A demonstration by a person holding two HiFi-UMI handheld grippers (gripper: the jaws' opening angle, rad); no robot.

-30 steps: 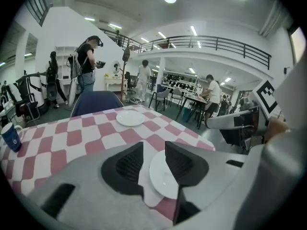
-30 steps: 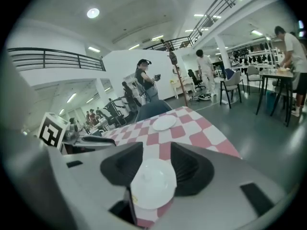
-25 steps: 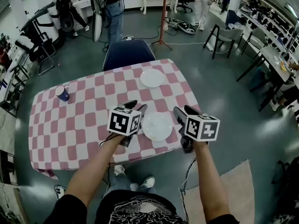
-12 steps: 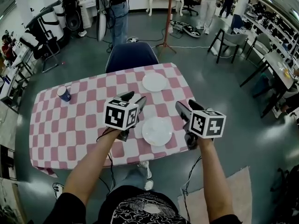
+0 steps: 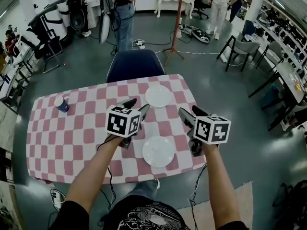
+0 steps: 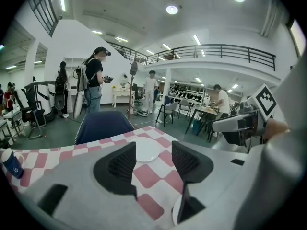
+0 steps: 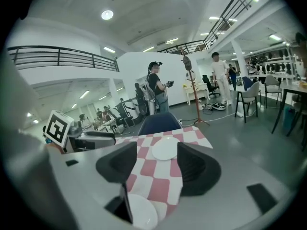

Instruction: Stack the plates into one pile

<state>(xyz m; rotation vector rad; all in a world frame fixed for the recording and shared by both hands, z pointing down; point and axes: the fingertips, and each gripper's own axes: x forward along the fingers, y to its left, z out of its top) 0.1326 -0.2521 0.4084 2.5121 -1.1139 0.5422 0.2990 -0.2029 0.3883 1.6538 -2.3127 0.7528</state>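
Observation:
Two white plates lie apart on the pink-and-white checked table point(image 5: 72, 138). The near plate point(image 5: 158, 151) point(image 7: 141, 213) is by the front edge, and the far plate point(image 5: 158, 96) point(image 6: 146, 150) point(image 7: 165, 148) is near the back edge. My left gripper point(image 5: 136, 105) point(image 6: 153, 164) hovers over the cloth between them, left of centre. My right gripper point(image 5: 191, 112) point(image 7: 156, 169) hovers at the right. Both point at the far plate. Their jaws have just been opening and stand open with nothing between them. Neither touches a plate.
A blue paper cup point(image 5: 61, 103) point(image 6: 10, 163) stands at the table's far left. A dark blue chair point(image 5: 134, 65) is pushed against the far edge. Behind it are a red stand pole point(image 5: 176, 18), standing people and more chairs and desks at the right.
Both grippers have left the near plate's sides and moved toward the far plate. Their jaws stand wider apart. The near plate stays on the cloth.

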